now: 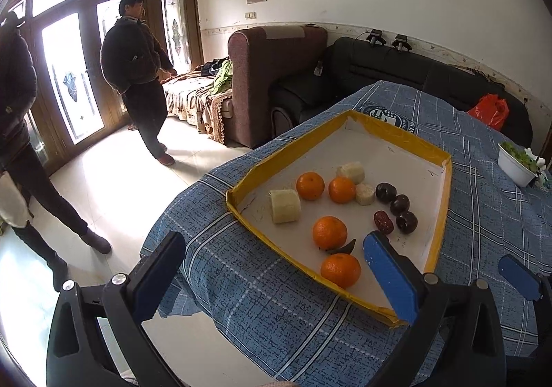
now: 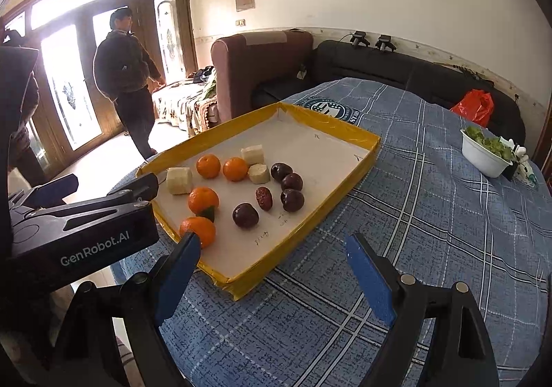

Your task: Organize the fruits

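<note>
A shallow yellow-rimmed tray (image 2: 358, 138) with a white floor rests on a table covered by a blue plaid cloth (image 2: 431, 214). The tray holds four oranges, three pale cut fruit sections, four dark round plums and one red date (image 2: 264, 198).

Left gripper (image 1: 276, 276): jaws wide apart, nothing between the pads. Its right finger (image 1: 391, 278) hangs over the tray's near end, just beside the nearest orange (image 1: 341, 269); its left finger stands outside the tray, over the cloth edge. A second orange (image 1: 329, 232), with a dark leaf at its base, lies just beyond the nearest one.

Right gripper (image 2: 272, 276): jaws wide apart, empty. It hangs over the tray's near corner and the cloth. Its left finger (image 2: 179, 278) stands in front of the nearest orange (image 2: 198, 230); contact cannot be determined. The closest plum (image 2: 245, 215) lies beyond the gap between the fingers.

A white bowl of greens (image 2: 484, 152) stands well apart from the tray, at the table's far right.
</note>
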Demonstrator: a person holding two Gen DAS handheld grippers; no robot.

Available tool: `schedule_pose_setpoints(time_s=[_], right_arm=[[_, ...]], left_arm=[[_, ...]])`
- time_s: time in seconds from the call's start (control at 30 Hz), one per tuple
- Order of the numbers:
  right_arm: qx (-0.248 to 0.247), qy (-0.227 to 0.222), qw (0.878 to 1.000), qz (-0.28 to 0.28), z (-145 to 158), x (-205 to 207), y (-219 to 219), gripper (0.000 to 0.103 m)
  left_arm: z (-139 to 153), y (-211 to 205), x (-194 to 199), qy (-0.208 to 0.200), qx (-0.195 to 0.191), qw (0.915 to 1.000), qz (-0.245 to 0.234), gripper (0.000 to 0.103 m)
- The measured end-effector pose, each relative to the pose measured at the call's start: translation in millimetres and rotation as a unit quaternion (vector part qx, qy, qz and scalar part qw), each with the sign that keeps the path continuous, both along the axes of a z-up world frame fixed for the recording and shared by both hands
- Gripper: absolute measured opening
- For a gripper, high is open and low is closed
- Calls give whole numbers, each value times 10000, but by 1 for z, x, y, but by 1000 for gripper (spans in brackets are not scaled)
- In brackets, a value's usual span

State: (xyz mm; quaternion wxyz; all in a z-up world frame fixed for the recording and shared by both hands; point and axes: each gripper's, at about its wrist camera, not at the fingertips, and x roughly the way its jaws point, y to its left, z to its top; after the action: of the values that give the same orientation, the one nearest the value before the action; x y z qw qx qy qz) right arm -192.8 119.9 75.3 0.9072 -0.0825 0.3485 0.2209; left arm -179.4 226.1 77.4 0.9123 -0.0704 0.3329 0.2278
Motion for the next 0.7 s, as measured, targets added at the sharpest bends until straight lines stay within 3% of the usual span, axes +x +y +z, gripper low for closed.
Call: schedule_pose_setpoints(time_s=[0.7], right_arm=[[-139, 95, 9998, 78, -8, 2, 9, 90]], left_arm=[[-6, 1, 2, 120, -155, 9998, -78, 103]])
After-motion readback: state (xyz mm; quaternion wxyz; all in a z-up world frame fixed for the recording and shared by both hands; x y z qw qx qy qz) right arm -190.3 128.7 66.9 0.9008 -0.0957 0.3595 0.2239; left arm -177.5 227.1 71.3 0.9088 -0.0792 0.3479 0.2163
